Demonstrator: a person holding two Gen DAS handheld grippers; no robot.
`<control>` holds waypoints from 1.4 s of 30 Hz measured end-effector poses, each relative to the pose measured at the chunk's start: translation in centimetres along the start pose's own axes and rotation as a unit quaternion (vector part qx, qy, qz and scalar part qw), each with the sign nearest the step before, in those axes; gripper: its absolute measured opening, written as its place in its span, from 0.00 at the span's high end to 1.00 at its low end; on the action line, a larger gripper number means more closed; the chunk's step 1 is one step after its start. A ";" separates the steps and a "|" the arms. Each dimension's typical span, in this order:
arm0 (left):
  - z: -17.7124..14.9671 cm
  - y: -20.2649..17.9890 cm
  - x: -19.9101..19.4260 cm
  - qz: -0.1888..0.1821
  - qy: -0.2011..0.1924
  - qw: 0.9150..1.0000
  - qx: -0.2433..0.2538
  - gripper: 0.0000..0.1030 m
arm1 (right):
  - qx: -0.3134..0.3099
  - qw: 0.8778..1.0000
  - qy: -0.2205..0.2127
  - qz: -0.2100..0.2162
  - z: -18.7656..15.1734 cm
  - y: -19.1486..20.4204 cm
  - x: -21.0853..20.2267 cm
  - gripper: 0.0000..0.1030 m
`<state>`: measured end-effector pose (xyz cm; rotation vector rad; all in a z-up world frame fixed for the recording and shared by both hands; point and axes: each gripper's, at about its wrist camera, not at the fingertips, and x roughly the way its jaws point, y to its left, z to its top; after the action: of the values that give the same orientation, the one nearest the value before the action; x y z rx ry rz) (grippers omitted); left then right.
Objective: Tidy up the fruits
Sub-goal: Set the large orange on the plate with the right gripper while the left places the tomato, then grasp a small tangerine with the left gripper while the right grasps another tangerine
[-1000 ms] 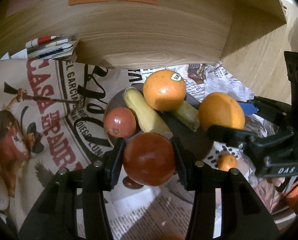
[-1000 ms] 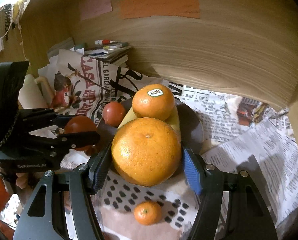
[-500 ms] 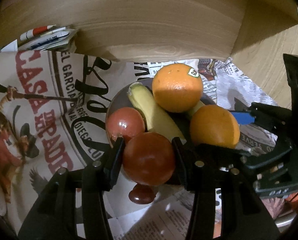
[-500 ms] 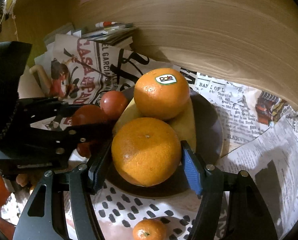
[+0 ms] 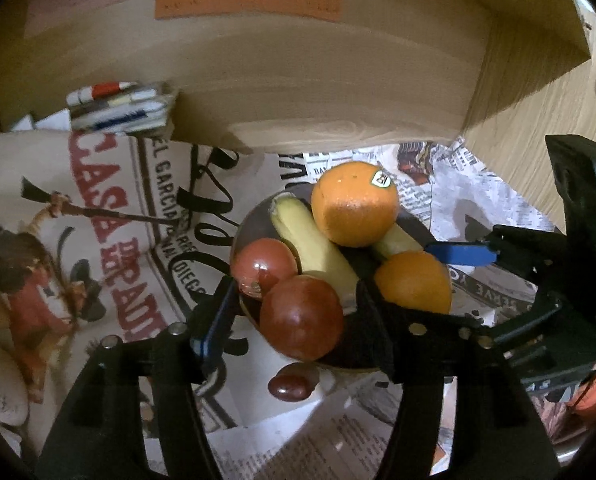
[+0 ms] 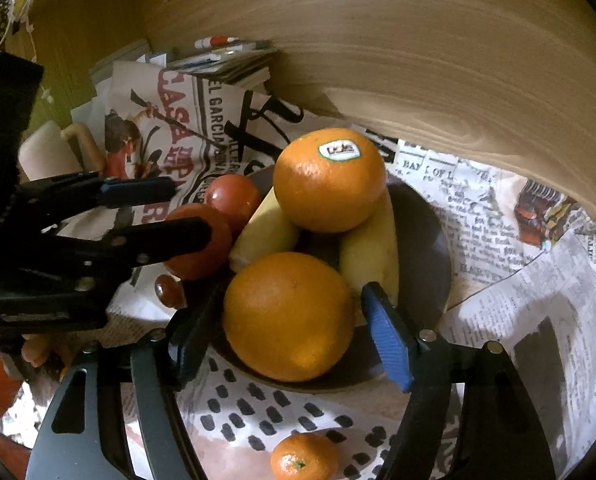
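A dark plate (image 6: pixel 426 240) holds two bananas (image 6: pixel 372 252), a stickered orange (image 6: pixel 330 180) on top, a small red apple (image 5: pixel 264 266), a dark red apple (image 5: pixel 302 318) and a plain orange (image 6: pixel 288 316). My left gripper (image 5: pixel 294 316) is open, its jaws standing apart on either side of the dark red apple, which rests on the plate's near edge. My right gripper (image 6: pixel 286 332) is open, its jaws spread beside the plain orange, which sits on the plate. The plate also shows in the left wrist view (image 5: pixel 254 216).
Newspaper (image 5: pixel 110 216) covers the surface. A small dark red fruit (image 5: pixel 292 382) lies just off the plate. A mandarin (image 6: pixel 304 458) lies on dotted paper in front. A wooden wall (image 6: pixel 418 60) stands behind, with pens and papers (image 5: pixel 122 108) at its foot.
Both grippers moved forward over the plate and opened. The dark red apple and the plain orange now rest on the plate instead of being clamped.
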<state>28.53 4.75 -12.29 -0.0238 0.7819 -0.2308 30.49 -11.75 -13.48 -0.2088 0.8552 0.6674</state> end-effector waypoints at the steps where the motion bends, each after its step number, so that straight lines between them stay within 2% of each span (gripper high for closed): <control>1: 0.0 0.0 -0.4 0.002 -0.003 1.000 0.000 0.38 | 0.001 1.000 -0.003 -0.002 0.0 0.0 -0.2 0.33; 12: -0.6 -0.7 -4.6 0.018 -0.041 0.999 0.007 0.34 | 0.010 0.998 -0.061 -0.024 -0.4 -0.1 -5.0 0.32; 19: -2.4 -1.7 -7.0 0.024 -0.053 0.998 0.006 0.32 | 0.009 0.995 -0.091 -0.042 -1.8 0.4 -8.1 0.28; 32: -7.6 -3.4 -7.7 0.017 -0.026 1.000 -0.004 0.32 | 0.017 0.993 -0.102 -0.049 -5.6 1.3 -10.5 0.28; 42: -11.2 -4.0 -6.2 0.006 0.008 1.000 -0.014 0.32 | 0.041 0.995 -0.072 -0.057 -8.9 0.9 -9.5 0.28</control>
<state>15.68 2.89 -15.52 -0.0440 0.8018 -0.2097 19.91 -19.22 -11.99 -0.1332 0.7252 0.5340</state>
